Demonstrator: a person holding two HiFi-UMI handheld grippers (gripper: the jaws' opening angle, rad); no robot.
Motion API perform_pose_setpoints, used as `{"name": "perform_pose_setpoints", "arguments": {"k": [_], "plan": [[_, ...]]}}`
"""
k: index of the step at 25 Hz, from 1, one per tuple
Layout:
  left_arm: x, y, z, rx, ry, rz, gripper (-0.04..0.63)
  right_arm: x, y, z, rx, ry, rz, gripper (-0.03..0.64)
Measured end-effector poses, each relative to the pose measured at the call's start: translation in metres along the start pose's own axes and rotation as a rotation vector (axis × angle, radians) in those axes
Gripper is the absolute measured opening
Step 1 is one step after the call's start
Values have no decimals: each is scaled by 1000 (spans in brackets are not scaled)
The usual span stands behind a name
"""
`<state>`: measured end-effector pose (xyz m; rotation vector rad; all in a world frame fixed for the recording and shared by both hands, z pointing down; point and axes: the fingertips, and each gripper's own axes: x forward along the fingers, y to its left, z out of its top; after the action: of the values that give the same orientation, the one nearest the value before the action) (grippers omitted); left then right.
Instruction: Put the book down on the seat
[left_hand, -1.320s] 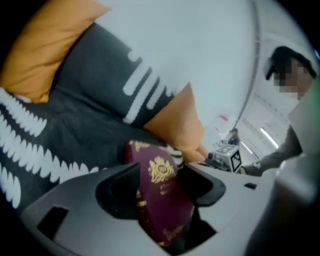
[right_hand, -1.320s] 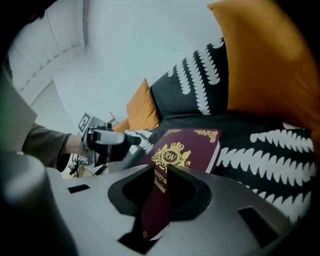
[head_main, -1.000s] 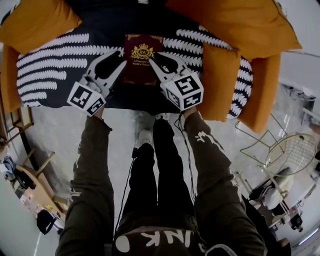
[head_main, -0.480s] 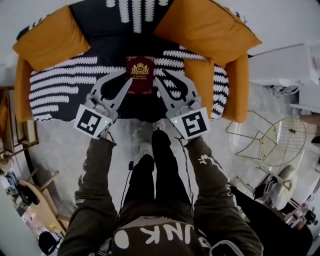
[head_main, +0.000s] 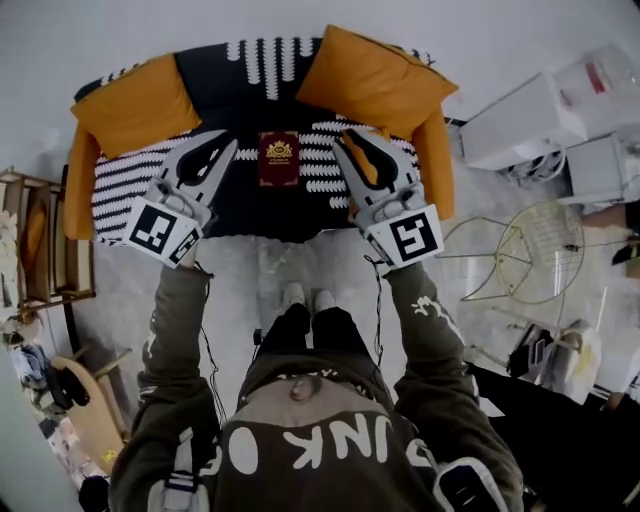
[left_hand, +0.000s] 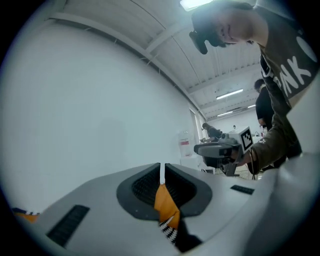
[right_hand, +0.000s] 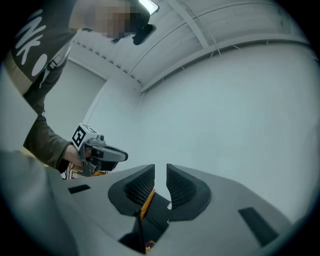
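Note:
The dark red book (head_main: 279, 158) with a gold crest lies flat on the black, white-striped seat (head_main: 250, 205), with nothing touching it. My left gripper (head_main: 224, 148) is lifted to the left of the book. Its jaws are closing to a hairline slit and nothing is between them (left_hand: 162, 172). My right gripper (head_main: 352, 143) is lifted to the right of the book, its jaws a little apart and empty (right_hand: 160, 172). Each gripper shows in the other's view: the right gripper (left_hand: 225, 147) and the left gripper (right_hand: 100, 152).
Orange cushions (head_main: 135, 105) (head_main: 375, 80) lean at the back of the seat, and orange armrests (head_main: 80, 195) (head_main: 435, 165) flank it. A wire chair (head_main: 520, 255) and white boxes (head_main: 520, 120) stand to the right. Wooden shelving (head_main: 40, 240) is on the left. My feet (head_main: 305, 297) stand before the seat.
Both grippers have drawn back and apart from the book, which stays on the seat. The left jaws have closed from wide to nearly touching. The head view has pulled away.

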<state>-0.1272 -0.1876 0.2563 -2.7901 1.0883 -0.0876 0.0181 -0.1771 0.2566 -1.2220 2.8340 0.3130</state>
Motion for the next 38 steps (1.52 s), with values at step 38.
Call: {"name": "perform_pose_setpoints", "arguments": {"k": [38], "plan": [[-146,-174,180,236,-157,141,5,-152,134,183,-100,-164,94,11]]}}
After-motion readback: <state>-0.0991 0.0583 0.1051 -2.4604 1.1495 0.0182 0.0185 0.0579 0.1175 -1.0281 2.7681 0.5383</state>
